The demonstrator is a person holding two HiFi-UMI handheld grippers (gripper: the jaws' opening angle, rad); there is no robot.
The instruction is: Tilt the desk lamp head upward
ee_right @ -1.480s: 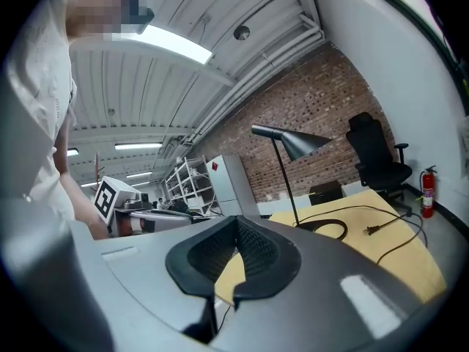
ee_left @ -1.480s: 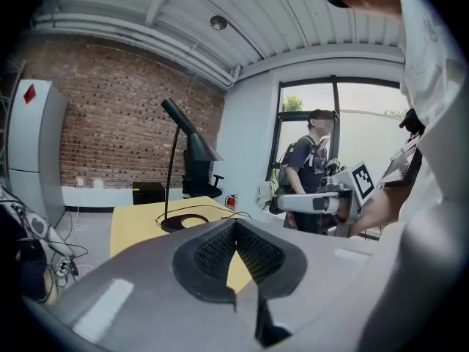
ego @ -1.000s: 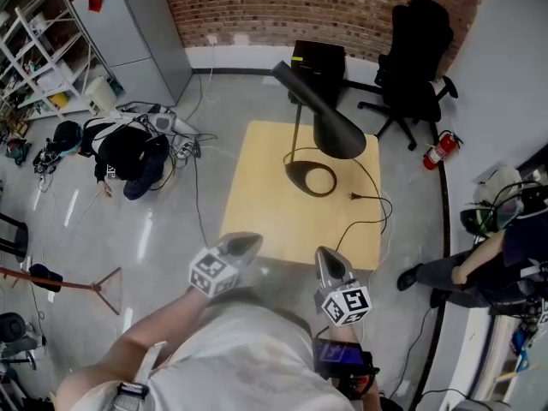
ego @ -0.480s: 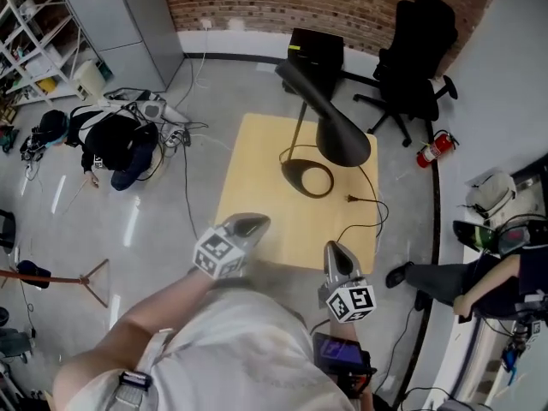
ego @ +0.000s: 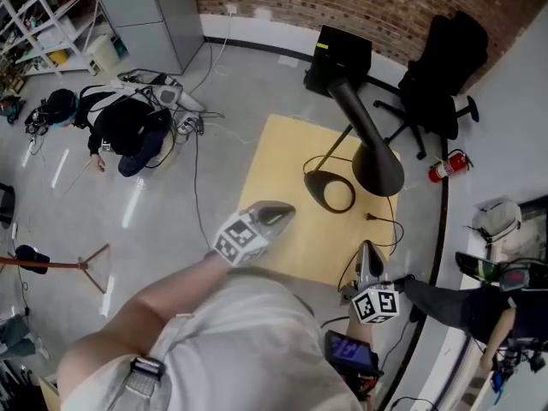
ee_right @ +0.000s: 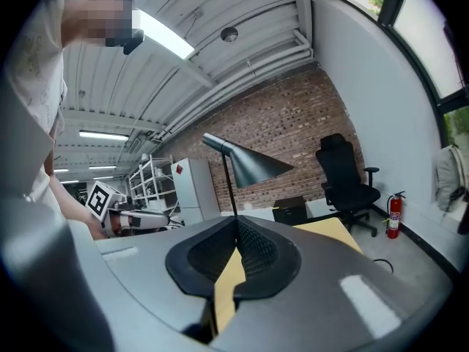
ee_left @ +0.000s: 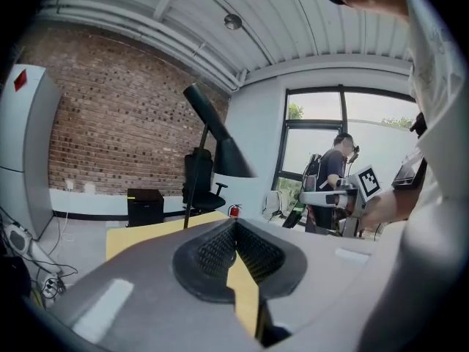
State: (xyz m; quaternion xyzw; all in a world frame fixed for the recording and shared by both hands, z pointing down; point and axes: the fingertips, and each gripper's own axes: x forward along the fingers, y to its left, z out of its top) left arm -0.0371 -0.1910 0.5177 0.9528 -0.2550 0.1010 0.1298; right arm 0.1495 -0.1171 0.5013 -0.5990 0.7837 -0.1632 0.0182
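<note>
1. At the far left of the head view, shelving point(ego: 38, 7) stands by the wall. A black bag point(ego: 128, 131) lies on the grey floor among loose cables, and a grey cabinet point(ego: 163, 7) rises just behind it.
2. The left gripper point(ego: 287, 210) hangs over the near left edge of the yellow table point(ego: 274, 169), with its marker cube point(ego: 241, 238) on the person's side. The left gripper view shows its jaws pressed fully together with nothing between them.
3. The desk lamp point(ego: 347, 157) stands on the far right part of the table, well apart from both grippers. Its ring base point(ego: 330, 191) lies flat on the tabletop and a thin stem rises from it. The black cone-shaped lamp head point(ego: 368, 135) slants so that its wide mouth is the lower end, toward the table's right edge. In the right gripper view the mouth faces right and slightly down.
4. A black cord point(ego: 377, 223) lies looped on the right side of the table, near the base.
5. Beyond the table, a black box point(ego: 342, 50) sits on the floor by the brick wall. An office chair point(ego: 445, 67) stands to its right, and a red fire extinguisher point(ego: 449, 165) lies near the wall.
6. The right gripper point(ego: 368, 247) is held at the table's near right corner. Its jaws are closed tight and empty, as the right gripper view shows.
7. At the far right edge, another person point(ego: 454, 302) is partly in view, with a dark trouser leg stretched toward the table.
</note>
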